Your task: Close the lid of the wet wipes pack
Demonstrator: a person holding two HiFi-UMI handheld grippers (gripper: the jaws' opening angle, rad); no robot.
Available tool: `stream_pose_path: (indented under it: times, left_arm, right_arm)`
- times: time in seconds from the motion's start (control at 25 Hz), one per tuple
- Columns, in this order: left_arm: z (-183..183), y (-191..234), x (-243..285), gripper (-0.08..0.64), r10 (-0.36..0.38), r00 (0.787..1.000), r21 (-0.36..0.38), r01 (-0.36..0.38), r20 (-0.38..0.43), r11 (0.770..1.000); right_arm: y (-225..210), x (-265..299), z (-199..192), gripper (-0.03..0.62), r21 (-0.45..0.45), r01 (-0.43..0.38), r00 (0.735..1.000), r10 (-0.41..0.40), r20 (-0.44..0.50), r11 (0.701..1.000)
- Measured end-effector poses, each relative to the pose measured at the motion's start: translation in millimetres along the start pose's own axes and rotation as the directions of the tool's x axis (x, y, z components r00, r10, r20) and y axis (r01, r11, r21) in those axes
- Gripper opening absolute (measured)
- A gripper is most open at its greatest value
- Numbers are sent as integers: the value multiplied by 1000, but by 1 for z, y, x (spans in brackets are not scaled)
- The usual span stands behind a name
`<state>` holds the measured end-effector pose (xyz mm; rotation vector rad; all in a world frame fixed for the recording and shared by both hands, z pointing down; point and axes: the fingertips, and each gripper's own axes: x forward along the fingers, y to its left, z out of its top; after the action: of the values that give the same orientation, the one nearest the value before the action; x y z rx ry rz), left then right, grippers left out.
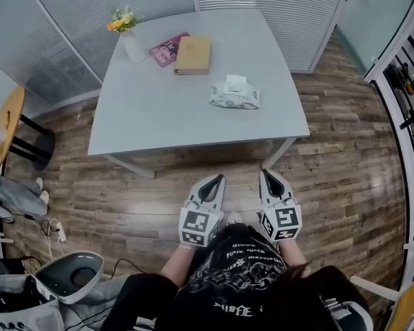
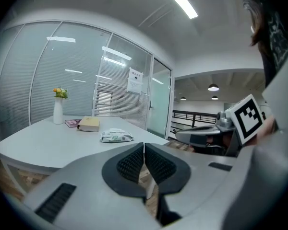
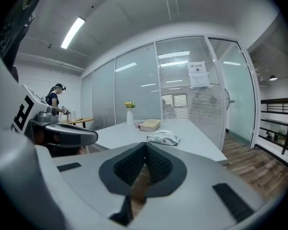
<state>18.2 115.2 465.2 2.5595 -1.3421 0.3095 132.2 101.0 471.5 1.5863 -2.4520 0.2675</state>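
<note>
The wet wipes pack (image 1: 234,93) lies on the grey table (image 1: 159,116), right of its middle, with its white lid flap standing open on top. The same pack (image 2: 116,136) shows far off in the left gripper view, and the pack (image 3: 163,138) again in the right gripper view. Both grippers are held low over the wooden floor, short of the table's near edge. My left gripper (image 1: 214,182) is shut with nothing in it. My right gripper (image 1: 270,176) is shut and empty too. Their jaws meet tip to tip in both gripper views.
A tan book (image 1: 193,54) and a maroon book (image 1: 168,49) lie at the table's far side beside a white vase with flowers (image 1: 130,38). A round wooden side table (image 1: 7,126) stands at the left. Bags and a grey device (image 1: 72,276) sit on the floor lower left.
</note>
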Motion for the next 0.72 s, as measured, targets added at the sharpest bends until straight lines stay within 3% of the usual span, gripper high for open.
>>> stream_pose_path:
  times: [0.2,0.52,0.72]
  left_arm:
    - [0,-14,29,9,9,1000,-7,-9,-6,1000]
    - [7,-17,57,9,-4,1000,-14,4,-16,1000]
    - [5,-5,77,11,-23,1000,-18,22,-20,1000]
  right_arm:
    - [-24,10,2,-2,-19,-44,999,44,-8,999]
    - [-47,15,4,-2,48,-46,999,46,18,998]
    - [-56,26,-9,0,38,-16,999,17,-29,999]
